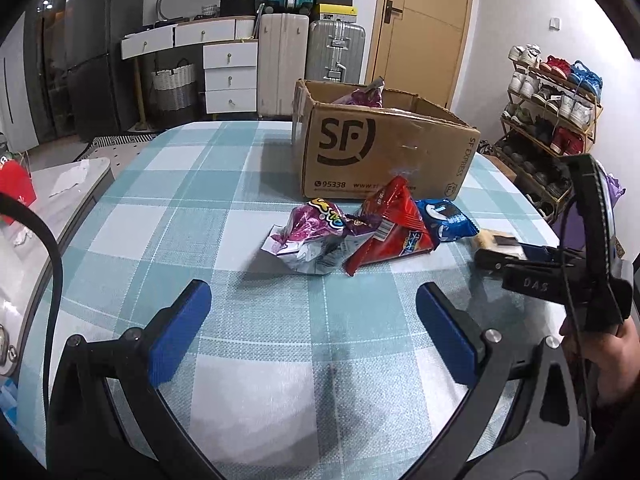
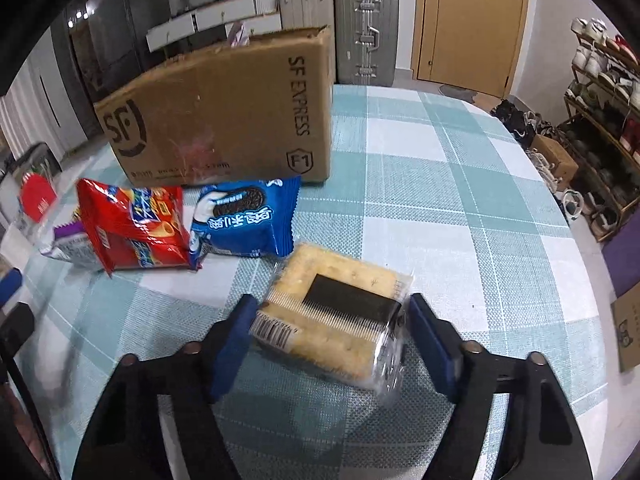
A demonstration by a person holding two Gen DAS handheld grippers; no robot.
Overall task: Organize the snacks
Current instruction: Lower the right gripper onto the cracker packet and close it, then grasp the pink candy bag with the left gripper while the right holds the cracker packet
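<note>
right now the cracker pack point(image 2: 332, 320) sits between the right gripper point(image 2: 328, 320) pads.

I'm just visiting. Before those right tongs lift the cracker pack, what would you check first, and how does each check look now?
1. Cracker pack sits between the right tongs: ok.
2. Pads pressing firmly on the wrapper: cannot tell.
3. Pack lies apart from the blue cookie packet: ok.
4. Cardboard box open on top: ok.
5. Room left inside the box: cannot tell; one purple bag sticks out.
6. Left tongs open, holding nothing: ok.
</note>
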